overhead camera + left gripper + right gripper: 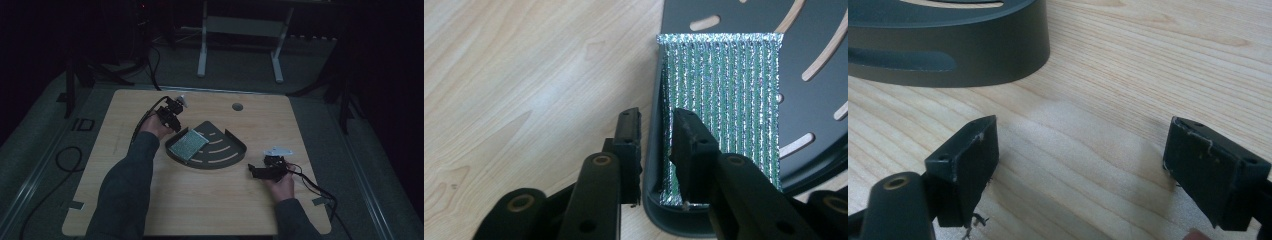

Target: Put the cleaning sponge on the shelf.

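The wooden table (200,200) lay under dim light, with a small round hole (237,106) near its far edge. At its middle sat a dark fan-shaped tray (227,152) with curved slots, and a ribbed silvery foil pad (188,144) rested in the tray's left part, against the straight wall. The left gripper (175,120) stood at that left wall (653,150): one jaw was outside it, the other inside against the foil pad (724,105), with a narrow gap left between them, so it seemed to straddle the wall rather than pinch it, though the angle left that unsure. The right gripper (256,171) hovered low over bare wood just right of the tray (948,55), its jaws spread wide and holding nothing.
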